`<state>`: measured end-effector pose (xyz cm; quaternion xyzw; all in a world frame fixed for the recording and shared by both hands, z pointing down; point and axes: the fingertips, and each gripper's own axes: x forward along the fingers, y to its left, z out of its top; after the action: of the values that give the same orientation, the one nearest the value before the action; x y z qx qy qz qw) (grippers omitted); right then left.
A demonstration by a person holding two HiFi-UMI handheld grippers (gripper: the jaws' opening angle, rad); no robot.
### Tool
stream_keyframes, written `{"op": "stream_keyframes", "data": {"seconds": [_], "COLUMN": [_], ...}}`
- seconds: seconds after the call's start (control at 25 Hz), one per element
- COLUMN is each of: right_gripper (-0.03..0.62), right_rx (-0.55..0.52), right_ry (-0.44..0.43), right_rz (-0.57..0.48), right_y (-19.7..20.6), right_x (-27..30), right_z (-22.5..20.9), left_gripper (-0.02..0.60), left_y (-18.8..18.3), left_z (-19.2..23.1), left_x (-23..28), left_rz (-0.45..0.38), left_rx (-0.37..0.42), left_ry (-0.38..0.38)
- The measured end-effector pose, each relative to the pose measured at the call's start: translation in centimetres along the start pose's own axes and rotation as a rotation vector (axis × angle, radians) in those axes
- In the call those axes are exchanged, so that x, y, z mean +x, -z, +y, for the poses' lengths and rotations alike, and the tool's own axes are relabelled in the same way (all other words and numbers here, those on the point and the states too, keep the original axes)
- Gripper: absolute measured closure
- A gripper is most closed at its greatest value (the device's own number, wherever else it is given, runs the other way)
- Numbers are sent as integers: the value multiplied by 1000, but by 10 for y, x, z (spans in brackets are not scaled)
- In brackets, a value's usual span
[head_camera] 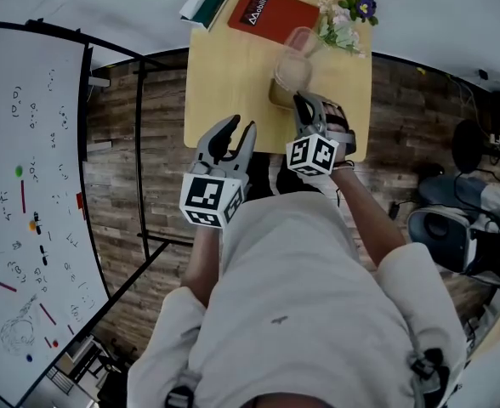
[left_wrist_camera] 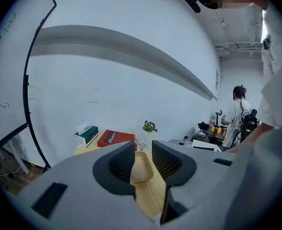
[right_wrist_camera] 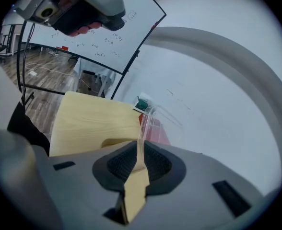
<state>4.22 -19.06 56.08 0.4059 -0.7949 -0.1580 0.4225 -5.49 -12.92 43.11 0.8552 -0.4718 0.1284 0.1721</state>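
A clear plastic container point(head_camera: 297, 53) hangs tilted over the small wooden table point(head_camera: 224, 66), above a beige tray point(head_camera: 281, 94). My right gripper point(head_camera: 304, 109) is shut on the container's thin near wall. In the right gripper view the clear wall point(right_wrist_camera: 148, 121) rises from between the closed pads of the right gripper point(right_wrist_camera: 140, 158). My left gripper point(head_camera: 240, 131) stands open above the table's front edge and holds nothing. In the left gripper view the beige tray point(left_wrist_camera: 140, 169) shows through the gap of the left gripper point(left_wrist_camera: 143, 158).
A tissue box point(head_camera: 204, 4), a red book point(head_camera: 271, 11) and a small bunch of flowers point(head_camera: 348, 15) sit at the table's far edge. A whiteboard on a black frame point(head_camera: 29, 185) stands to the left. Another person point(left_wrist_camera: 237, 114) stands far off by a bench.
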Motion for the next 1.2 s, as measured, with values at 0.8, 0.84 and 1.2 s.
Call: {"op": "stream_keyframes", "data": {"seconds": [0.8,0.84,1.2], "right_gripper": [548,548,548], "right_rx": [423,470,751], "right_ry": [-104,-120,-241], "right_rz": [-207,-218,-282], "right_y": [-64,-67,-72], "right_x": [-44,-45,-57], "right_z": [-59,-61,-70], "left_gripper": [477,478,492], "left_y": [-25,-26,-32], "left_z": [3,2,1], "left_x": [9,9,10], "left_rz": [-49,-51,-77], "left_rx": [25,26,29], "left_ry": [-5,-4,-2]}}
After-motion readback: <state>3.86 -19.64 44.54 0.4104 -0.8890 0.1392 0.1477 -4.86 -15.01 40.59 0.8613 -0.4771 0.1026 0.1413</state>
